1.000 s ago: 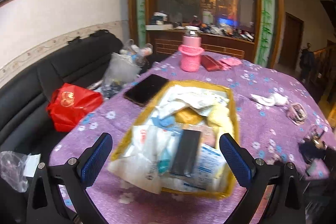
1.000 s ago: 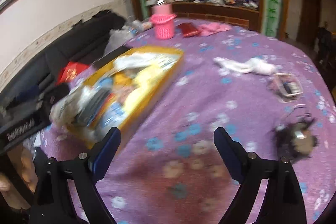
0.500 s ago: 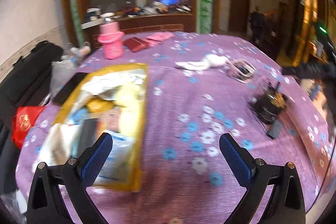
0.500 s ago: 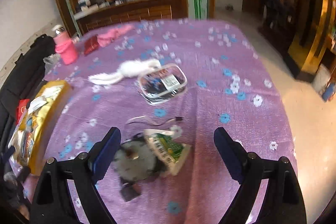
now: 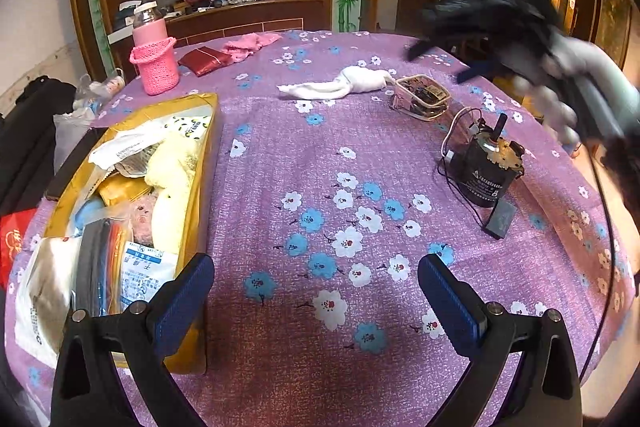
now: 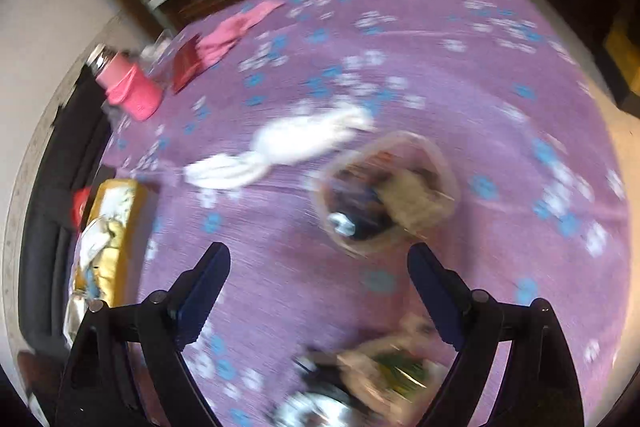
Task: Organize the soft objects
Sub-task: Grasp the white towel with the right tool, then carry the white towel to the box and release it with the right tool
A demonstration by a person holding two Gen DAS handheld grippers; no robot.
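Both our grippers, left (image 5: 316,291) and right (image 6: 318,279), have swung off the yellow tray (image 5: 202,163); jaws apart, empty, we near the white cloth (image 6: 280,147), probably next.

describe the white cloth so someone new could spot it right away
On the purple flowered tablecloth, look past the middle toward the far side. The white cloth lies stretched out just left of a small clear pouch. It is the only white, twisted fabric lying loose there.

Motion blur smears the white cloth (image 6: 280,147) and clear container (image 6: 386,195); its contents stay unreadable.
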